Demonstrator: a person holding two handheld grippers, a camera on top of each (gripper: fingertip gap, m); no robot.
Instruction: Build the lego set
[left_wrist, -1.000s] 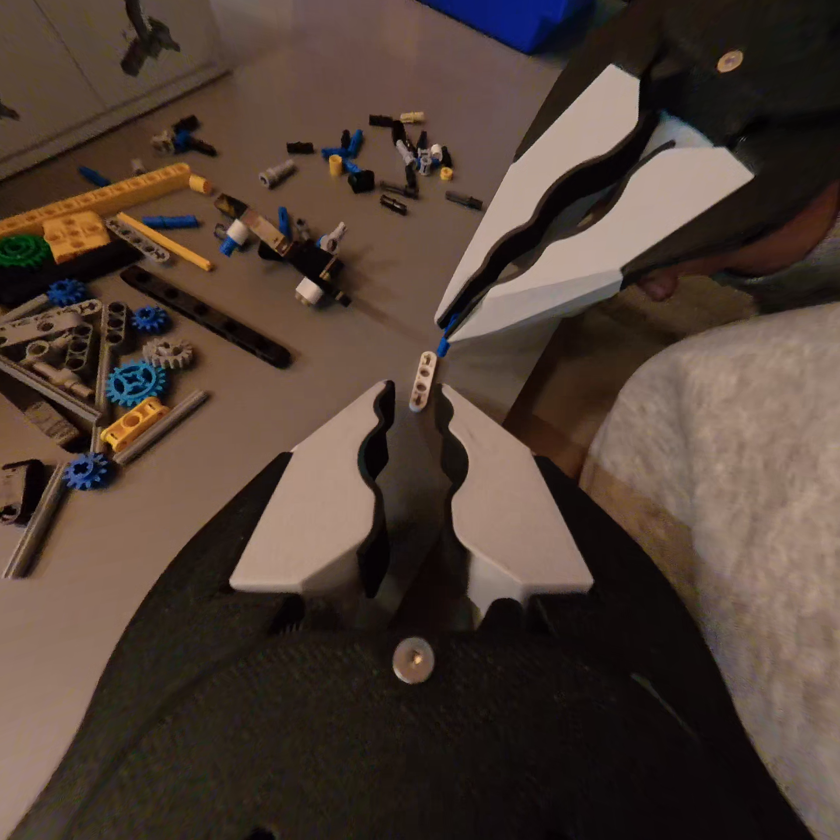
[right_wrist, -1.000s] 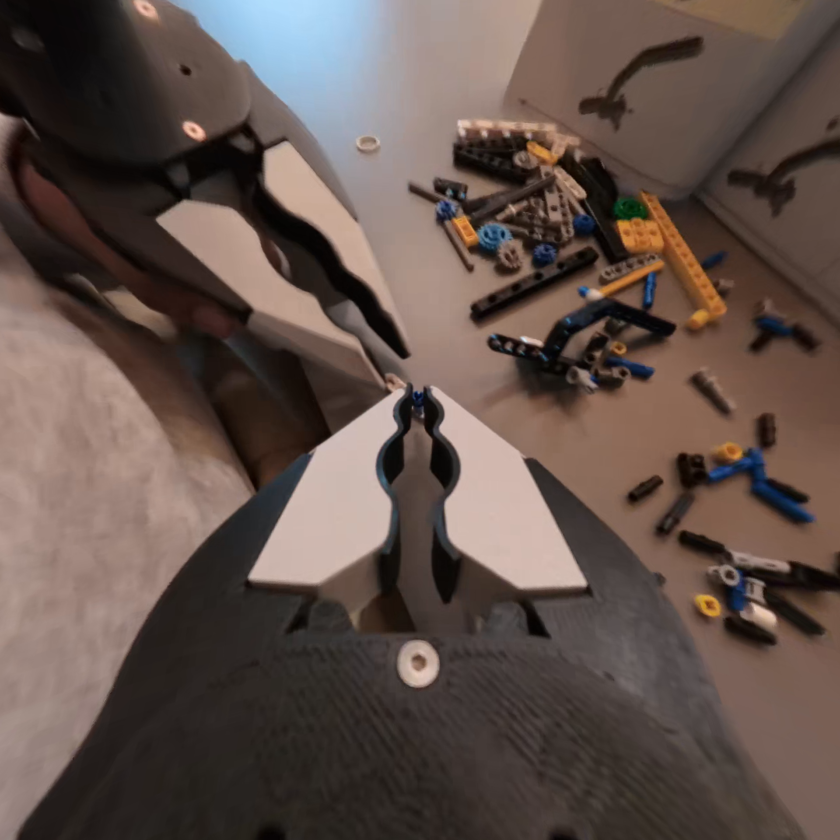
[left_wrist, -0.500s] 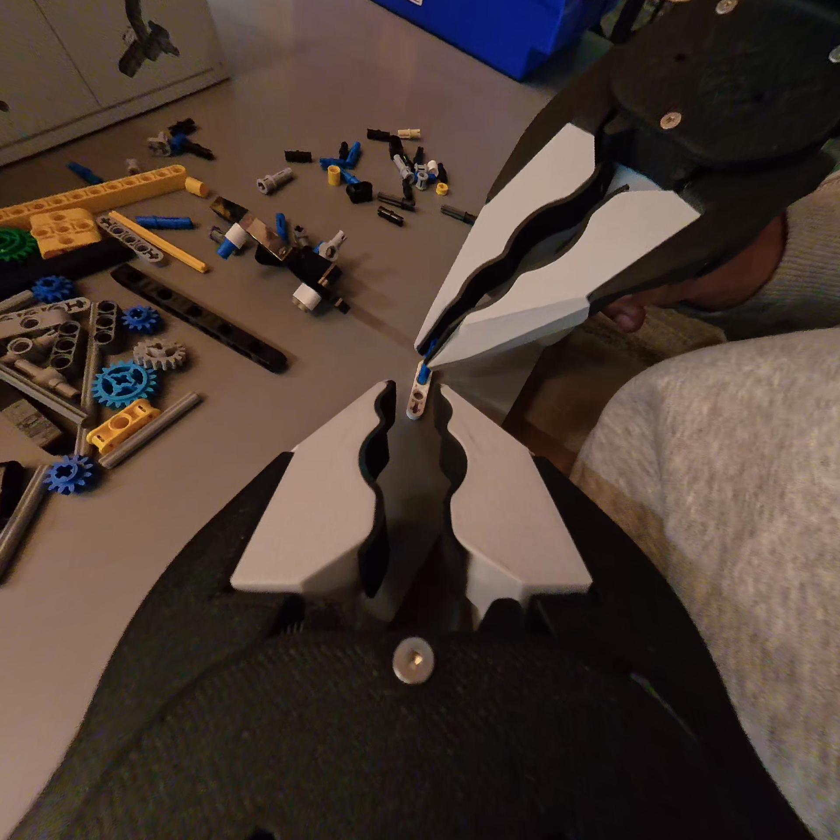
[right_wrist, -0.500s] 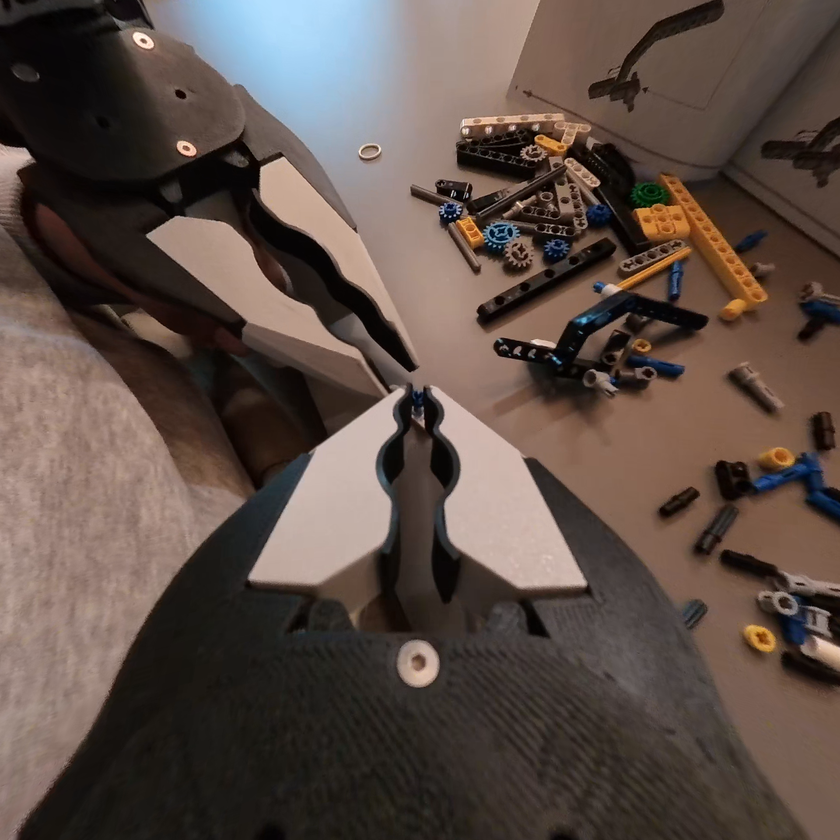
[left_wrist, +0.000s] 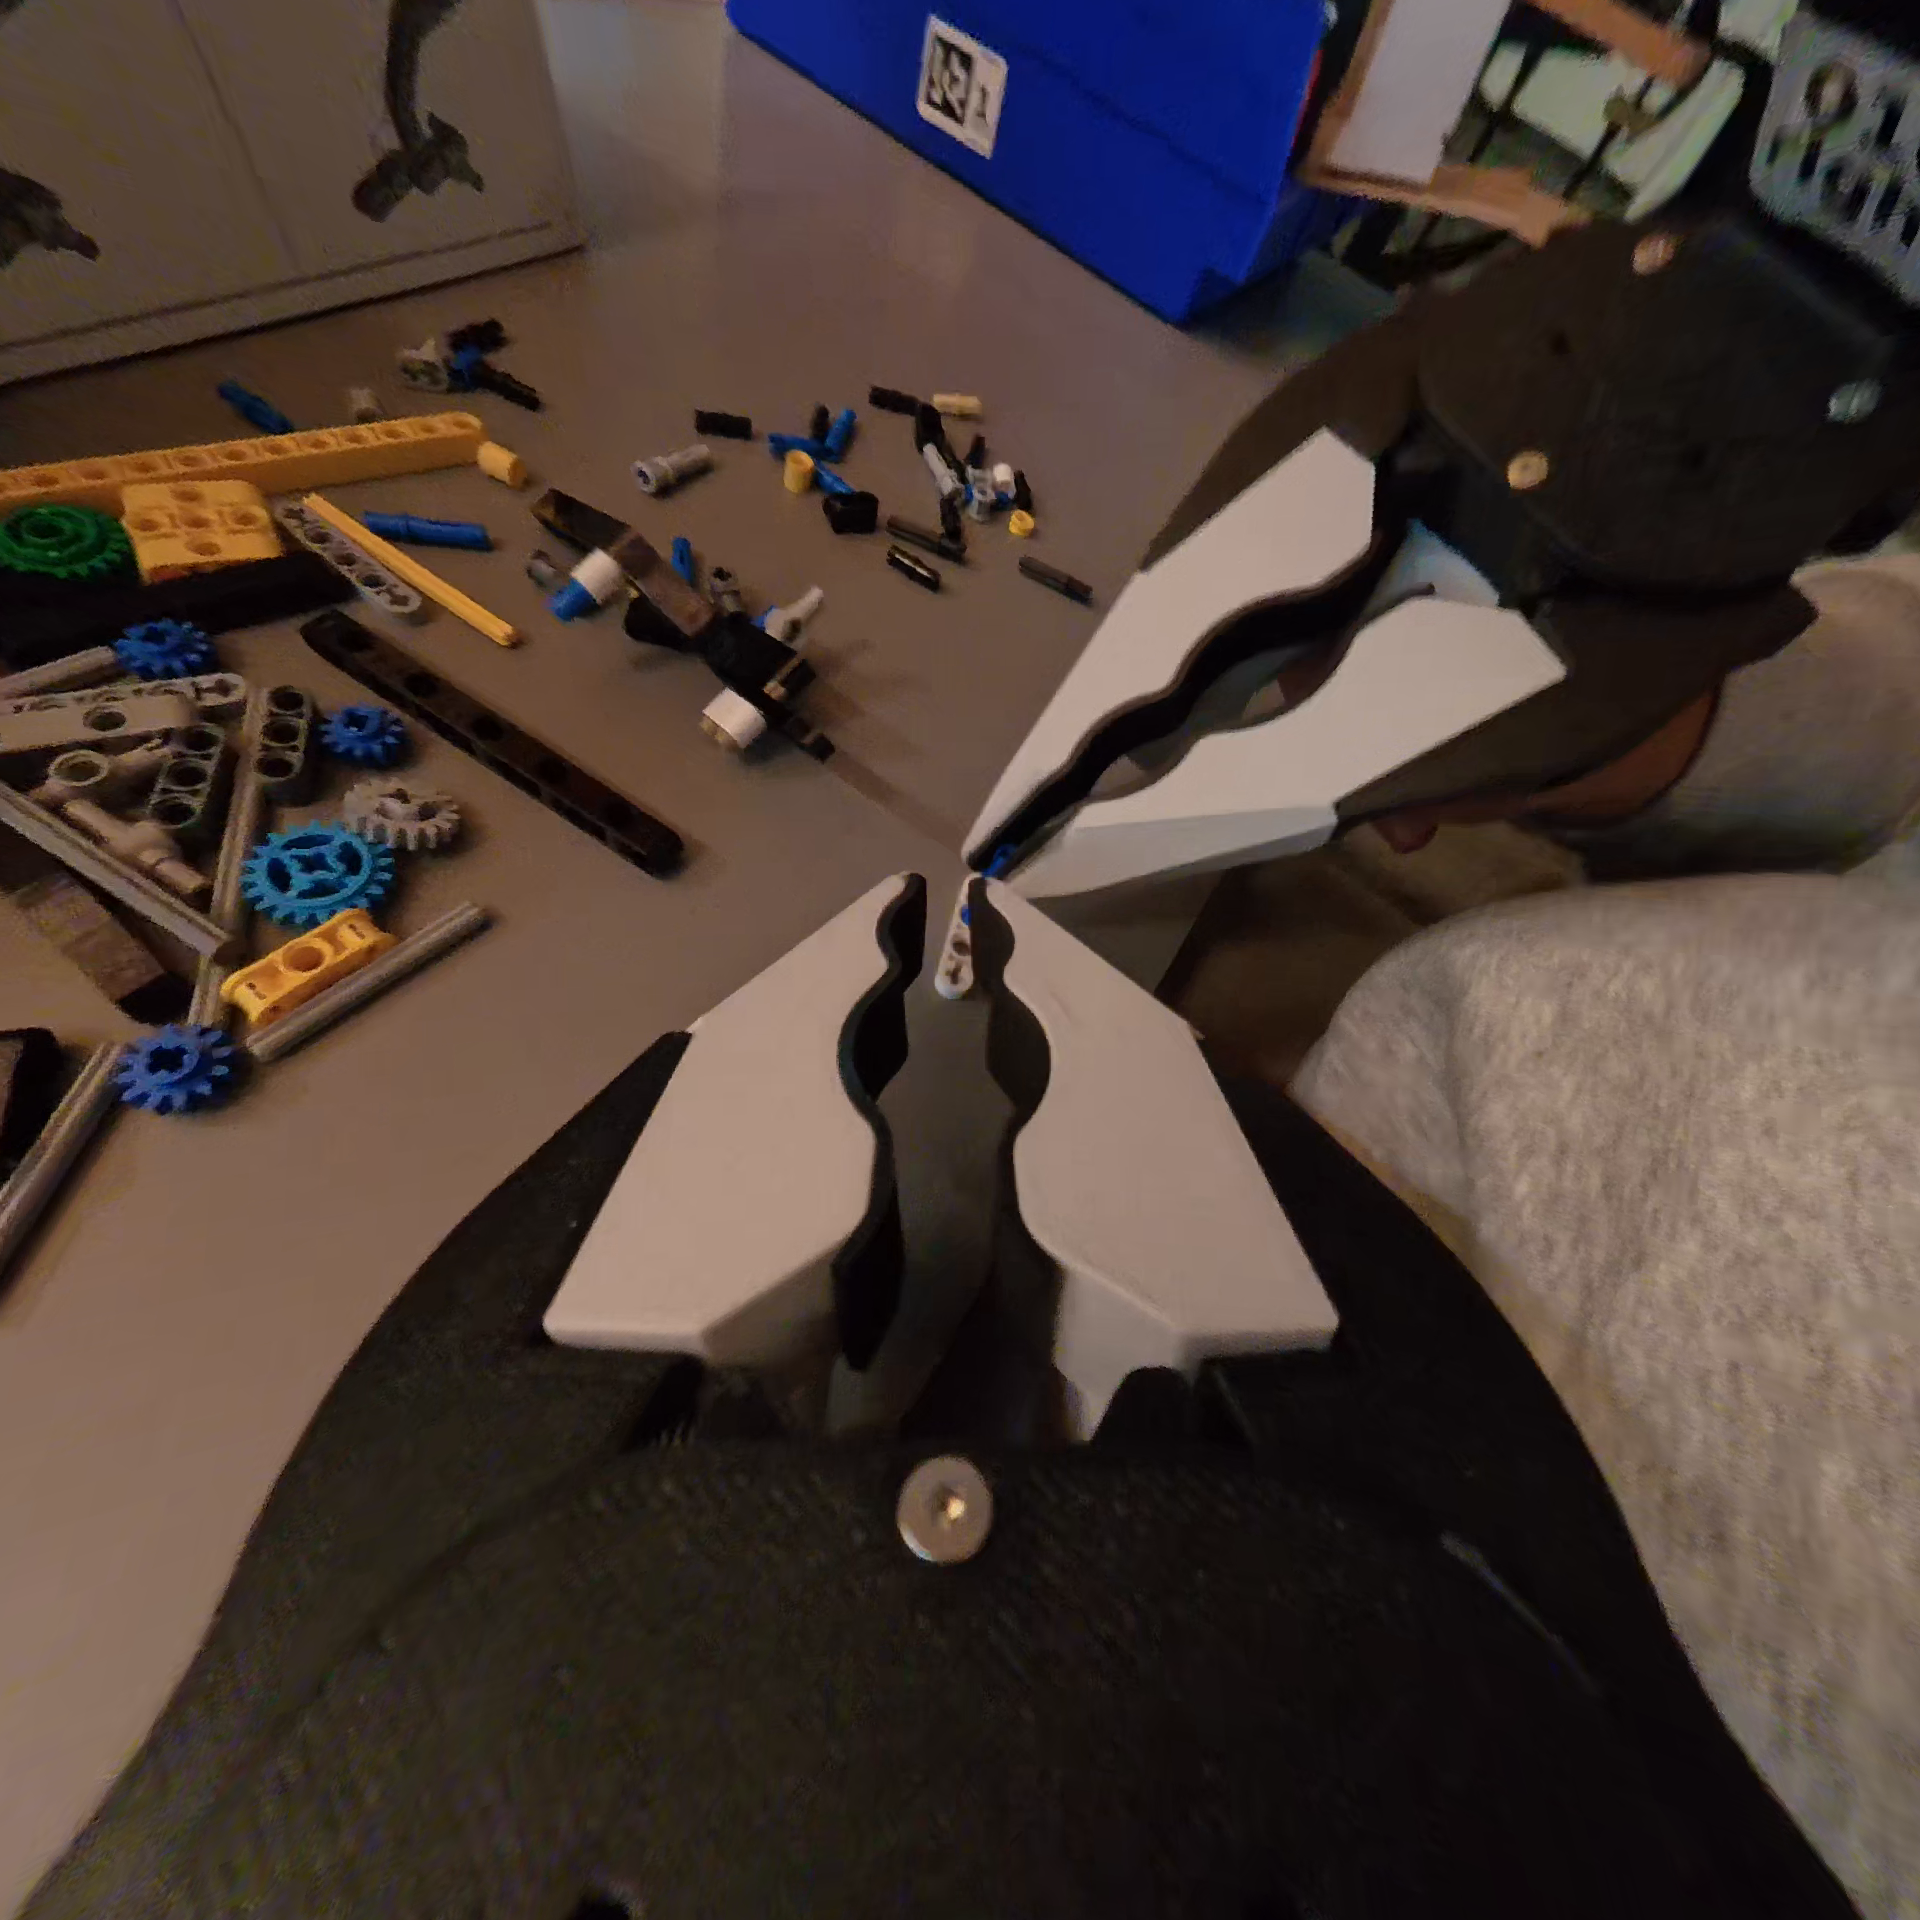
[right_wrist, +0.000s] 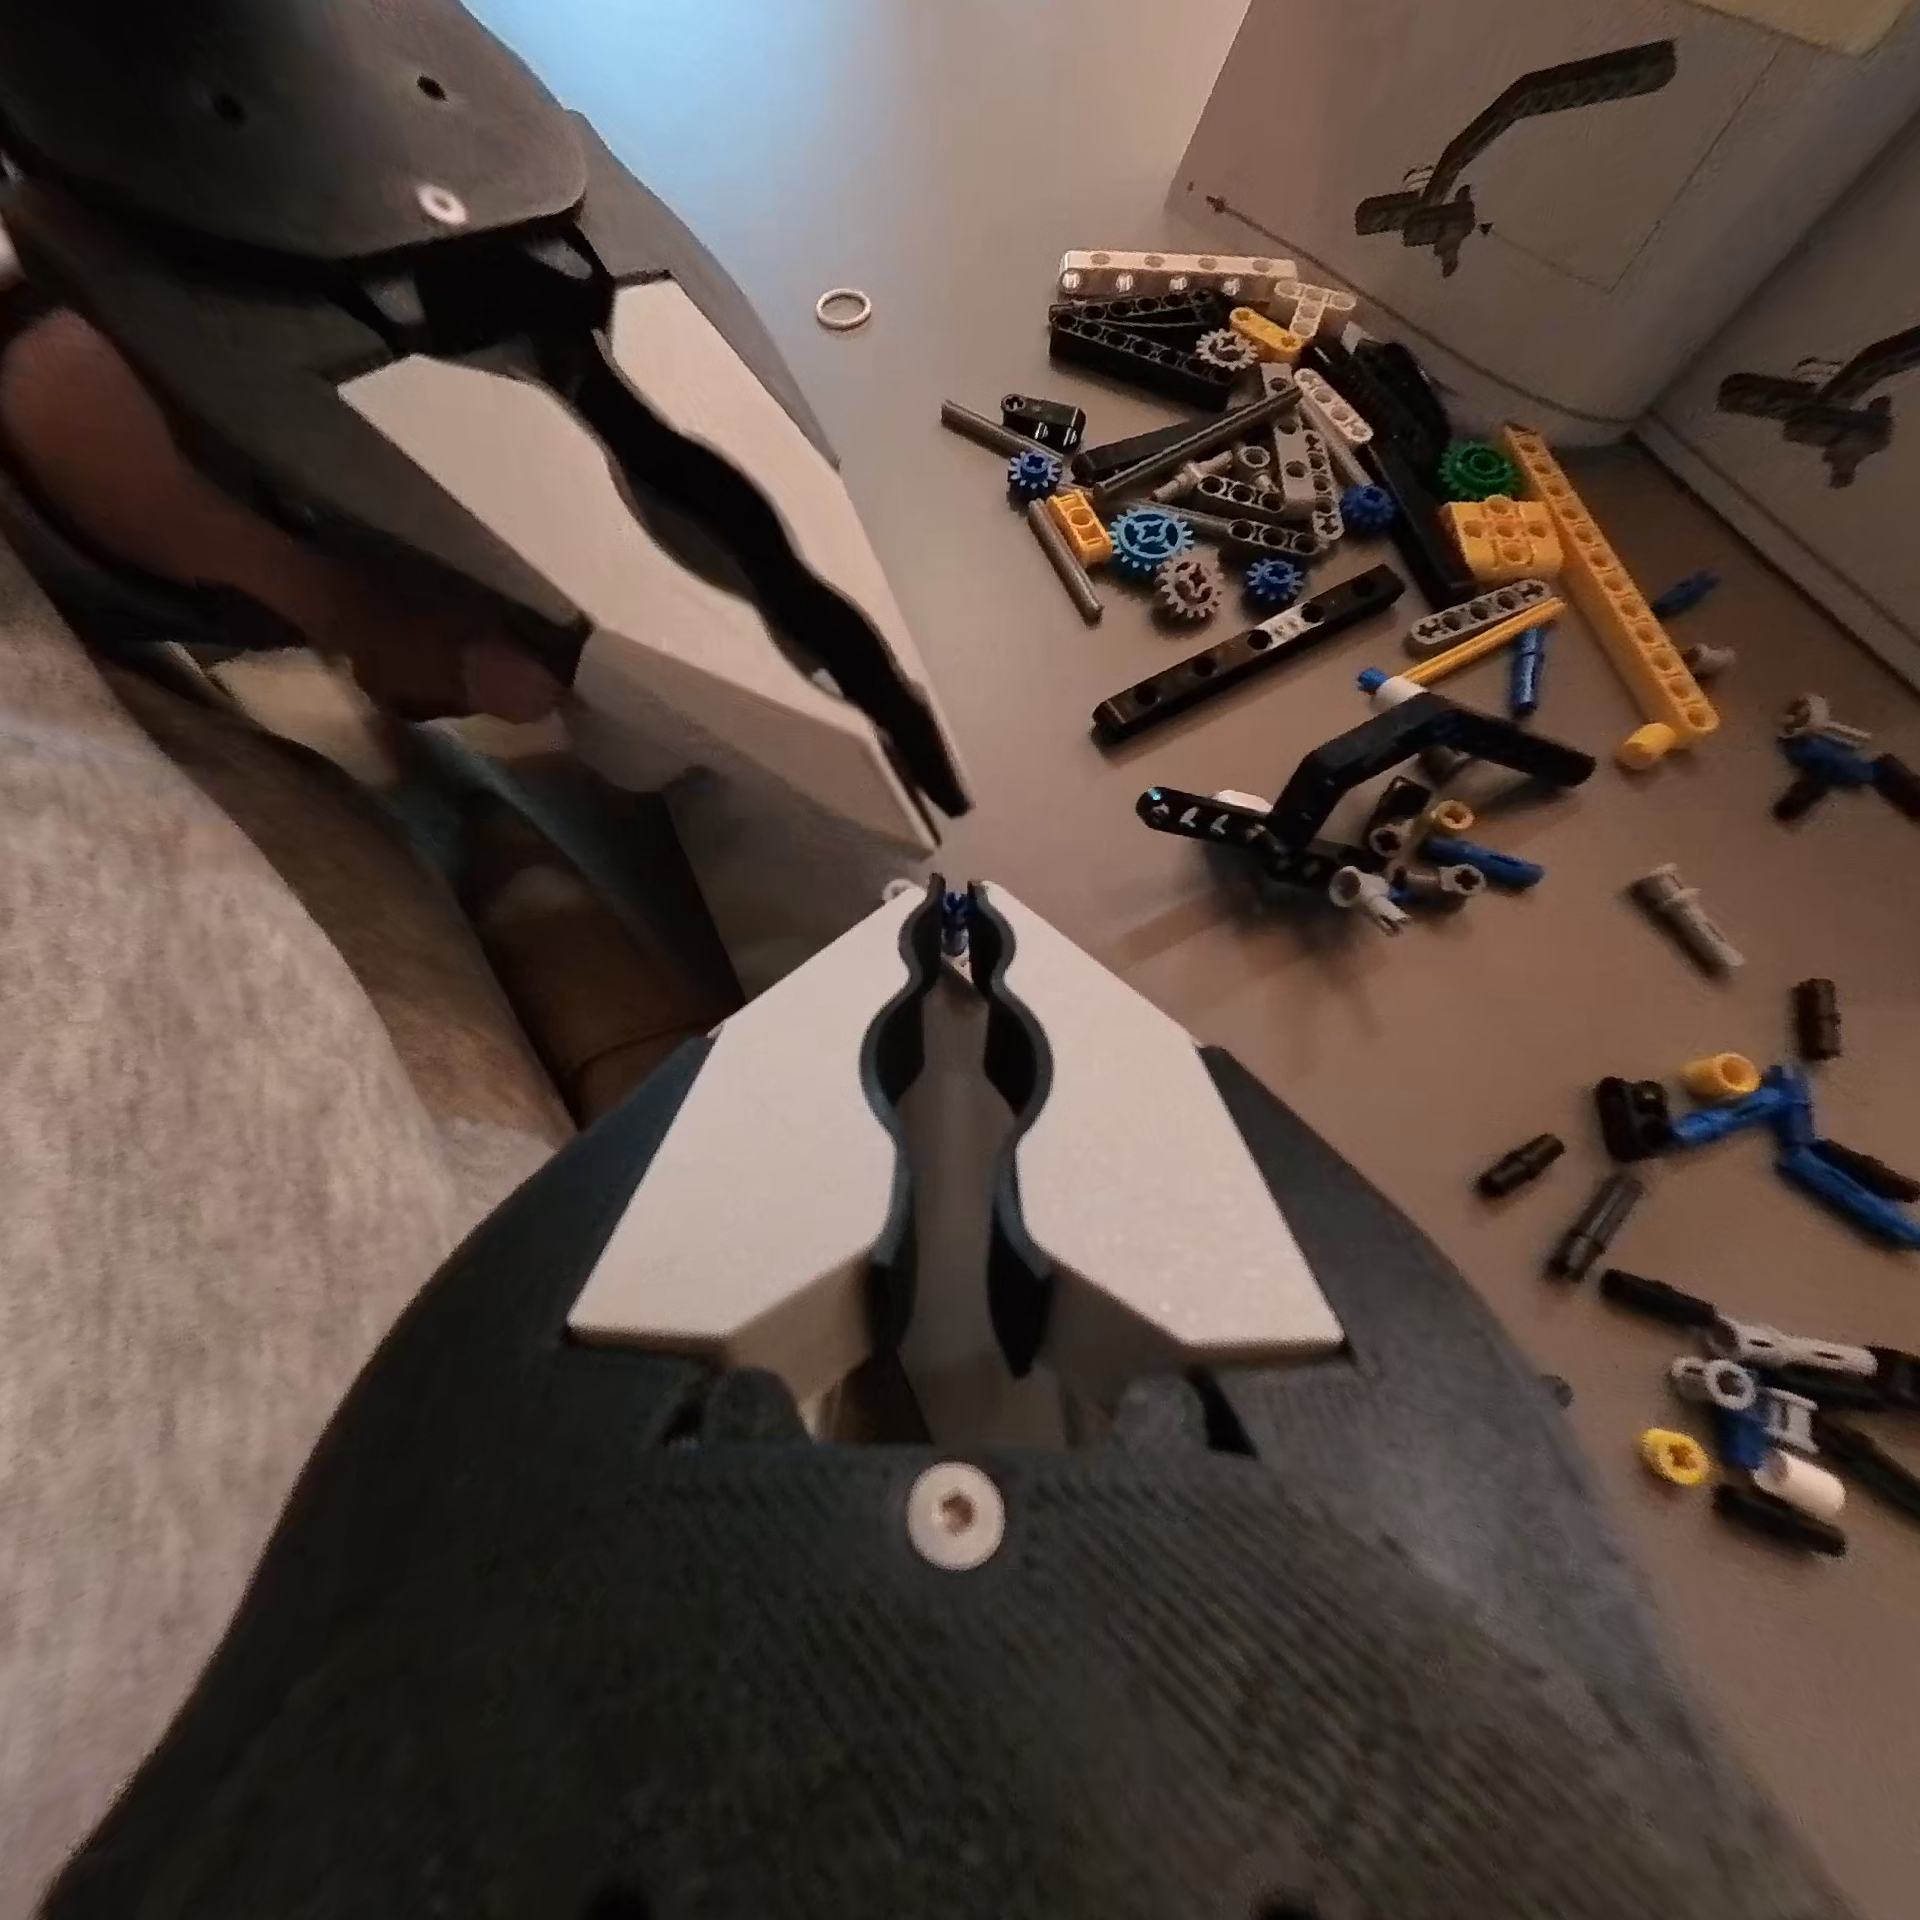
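My left gripper (left_wrist: 948, 894) is shut on a small white beam (left_wrist: 954, 951) with holes, held upright in the air over the table's near edge. My right gripper (left_wrist: 987, 857) comes in from the upper right, tip to tip with the left one. It is shut on a small blue pin (left_wrist: 997, 857) whose end touches the top of the beam. In the right wrist view the right gripper (right_wrist: 954, 899) pinches the blue pin (right_wrist: 954, 920) at its tips. Only a sliver of the beam (right_wrist: 896, 890) shows there. The left gripper (right_wrist: 940, 805) points in from the upper left.
Loose parts lie on the grey table (left_wrist: 727, 260): a long yellow beam (left_wrist: 239, 452), a long black beam (left_wrist: 488, 743), blue gears (left_wrist: 317, 873), small pins (left_wrist: 914, 488) and a partly built black assembly (right_wrist: 1351, 769). A blue bin (left_wrist: 1091, 135) stands behind. A grey sleeve (left_wrist: 1610, 1195) is at the right.
The right gripper has brought the blue pin down to the top of the white beam. The left gripper's jaws have narrowed around the beam. Both grippers have tilted a little.
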